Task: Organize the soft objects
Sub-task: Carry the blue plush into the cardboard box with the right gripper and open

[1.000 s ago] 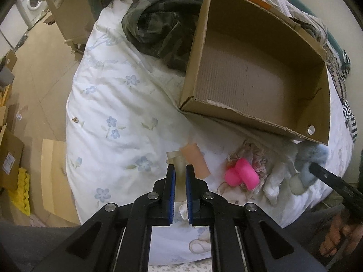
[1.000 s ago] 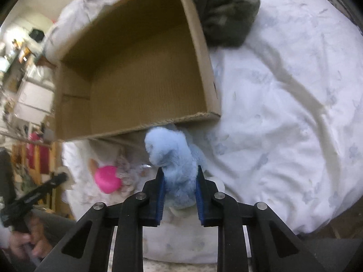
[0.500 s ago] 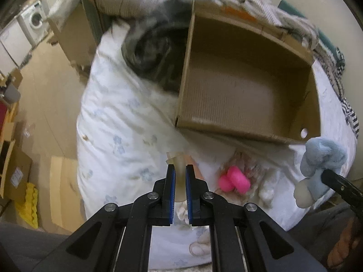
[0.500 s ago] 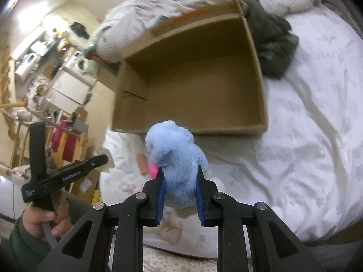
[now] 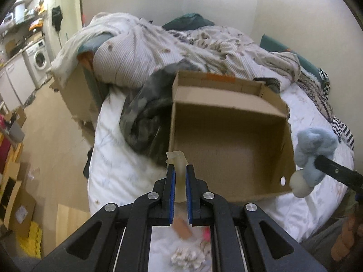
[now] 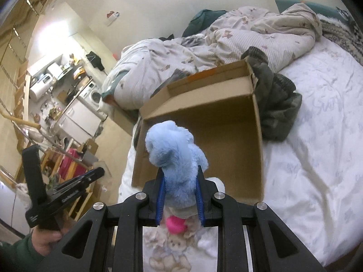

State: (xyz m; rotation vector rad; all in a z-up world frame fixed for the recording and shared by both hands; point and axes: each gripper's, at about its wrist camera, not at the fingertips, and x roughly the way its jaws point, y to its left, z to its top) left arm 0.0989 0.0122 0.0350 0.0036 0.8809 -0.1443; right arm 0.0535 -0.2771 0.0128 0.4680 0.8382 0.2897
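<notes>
An open cardboard box (image 5: 229,133) lies on the bed; it also shows in the right wrist view (image 6: 217,122). My left gripper (image 5: 179,170) is shut on a pale translucent soft piece (image 5: 178,161), raised in front of the box's near left corner. My right gripper (image 6: 179,176) is shut on a fluffy blue plush toy (image 6: 174,151), held above the box's near edge; the toy also shows in the left wrist view (image 5: 315,149). A pink soft toy (image 6: 174,224) and a peach piece (image 5: 181,226) lie on the sheet below the grippers.
A dark camouflage garment (image 5: 145,117) lies beside the box. A rumpled striped duvet (image 5: 181,49) fills the bed's far end. White flowered sheet (image 6: 317,136) covers the bed. Cardboard boxes (image 5: 13,204) stand on the floor on the left, and a washing machine (image 5: 38,61) stands beyond.
Both grippers have risen and tilted up from the bed. The blue plush is lifted off the sheet and now hangs above the box's near edge. The left gripper still holds its pale piece.
</notes>
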